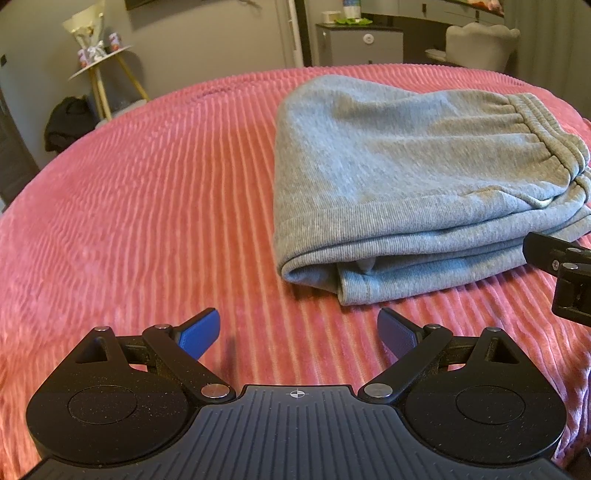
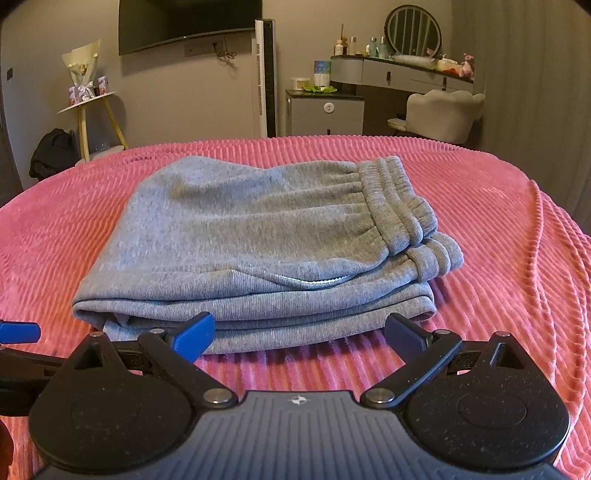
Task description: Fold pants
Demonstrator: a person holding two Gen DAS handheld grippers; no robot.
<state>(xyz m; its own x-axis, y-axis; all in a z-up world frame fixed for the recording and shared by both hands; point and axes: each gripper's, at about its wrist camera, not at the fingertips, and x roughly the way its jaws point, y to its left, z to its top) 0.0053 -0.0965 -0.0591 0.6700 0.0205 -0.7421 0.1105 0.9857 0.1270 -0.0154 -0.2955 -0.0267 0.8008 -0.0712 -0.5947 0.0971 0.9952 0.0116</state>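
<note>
The grey sweatpants (image 1: pixel 399 184) lie folded in a thick stack on the pink ribbed bedspread (image 1: pixel 147 206), elastic waistband on top at the right. They also show in the right wrist view (image 2: pixel 258 240). My left gripper (image 1: pixel 299 332) is open and empty, just in front of the stack's near left corner. My right gripper (image 2: pixel 301 336) is open and empty, its blue fingers (image 2: pixel 195 338) just short of the stack's near edge. Part of the right gripper (image 1: pixel 565 273) shows at the right edge of the left wrist view. A blue pad of the left gripper (image 2: pixel 18 332) shows at the left edge of the right wrist view.
The pink bedspread (image 2: pixel 498 258) spreads all round the stack. Beyond the bed stand a small round side table with a bouquet (image 2: pixel 86 99), a dark bag on the floor (image 2: pixel 51 151), a grey cabinet (image 2: pixel 325 110), a white chair (image 2: pixel 443 114) and a vanity with a mirror (image 2: pixel 413 26).
</note>
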